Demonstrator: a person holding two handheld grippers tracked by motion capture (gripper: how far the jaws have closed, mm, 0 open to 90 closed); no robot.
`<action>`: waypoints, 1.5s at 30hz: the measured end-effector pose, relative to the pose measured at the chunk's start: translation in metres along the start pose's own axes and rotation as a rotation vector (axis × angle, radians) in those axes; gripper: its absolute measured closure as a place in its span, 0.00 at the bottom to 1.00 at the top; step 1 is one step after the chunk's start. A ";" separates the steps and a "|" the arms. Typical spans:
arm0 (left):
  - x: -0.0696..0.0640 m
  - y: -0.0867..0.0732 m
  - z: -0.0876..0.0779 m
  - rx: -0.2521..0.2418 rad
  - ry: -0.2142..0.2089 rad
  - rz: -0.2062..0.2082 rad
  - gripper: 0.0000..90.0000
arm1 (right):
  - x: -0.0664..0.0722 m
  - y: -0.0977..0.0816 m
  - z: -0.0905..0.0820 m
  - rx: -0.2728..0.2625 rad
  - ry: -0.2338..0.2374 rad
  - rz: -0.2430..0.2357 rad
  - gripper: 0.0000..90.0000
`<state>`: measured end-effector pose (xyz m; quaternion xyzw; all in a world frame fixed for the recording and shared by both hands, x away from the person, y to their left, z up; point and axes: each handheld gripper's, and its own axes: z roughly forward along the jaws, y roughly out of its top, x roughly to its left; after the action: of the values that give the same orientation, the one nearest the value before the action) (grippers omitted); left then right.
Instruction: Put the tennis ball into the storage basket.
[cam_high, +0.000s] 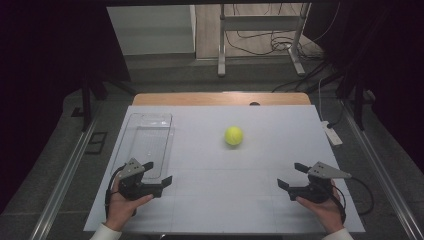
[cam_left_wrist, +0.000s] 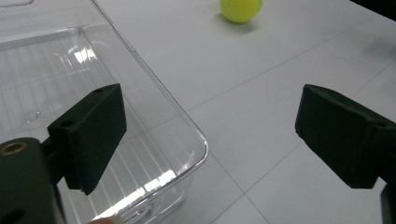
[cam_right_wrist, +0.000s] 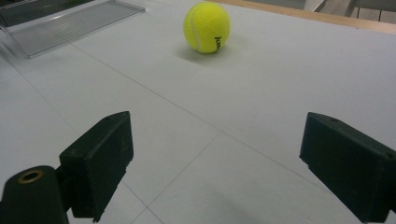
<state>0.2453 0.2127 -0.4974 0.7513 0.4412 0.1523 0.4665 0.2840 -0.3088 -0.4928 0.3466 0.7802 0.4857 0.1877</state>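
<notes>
Tennis ball (cam_high: 233, 135): yellow-green, one item, resting on the white counter (cam_high: 225, 200) a little beyond its middle, free of contact on all sides. In the right gripper view the ball (cam_right_wrist: 207, 27) lies ahead of the jaws and shows dark lettering on its side; in the left gripper view it (cam_left_wrist: 240, 9) sits at the top edge, well apart from that tool.

Clear plastic tray (cam_high: 145, 142): rectangular, ribbed floor, lying flat on the counter to the left of the ball, well apart from it. Its near corner (cam_left_wrist: 187, 140) lies under the left tool's jaws.

Left tool (cam_high: 159, 173): held in the person's left hand (cam_high: 122, 207) at the near left of the counter, over the tray's near end; jaws apart, nothing between them.

Right tool (cam_high: 291, 175): held in the right hand (cam_high: 327, 212) at the near right, jaws apart over bare counter, gripping nothing.

Counter edge: a strip of wood (cam_high: 220, 98) shows along the far side.
</notes>
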 end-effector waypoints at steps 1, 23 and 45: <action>0.000 0.001 0.000 0.001 -0.001 -0.002 0.12 | 0.000 0.000 0.000 0.003 -0.002 -0.001 0.11; -0.003 0.021 -0.001 0.024 0.003 0.008 0.13 | -0.001 -0.001 -0.001 0.001 -0.003 0.002 0.11; -0.019 0.057 0.017 0.071 -0.027 0.063 0.13 | -0.002 -0.002 0.000 0.013 -0.006 0.009 0.12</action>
<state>0.2751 0.1775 -0.4551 0.7828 0.4162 0.1410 0.4406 0.2849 -0.3112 -0.4951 0.3527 0.7812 0.4806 0.1856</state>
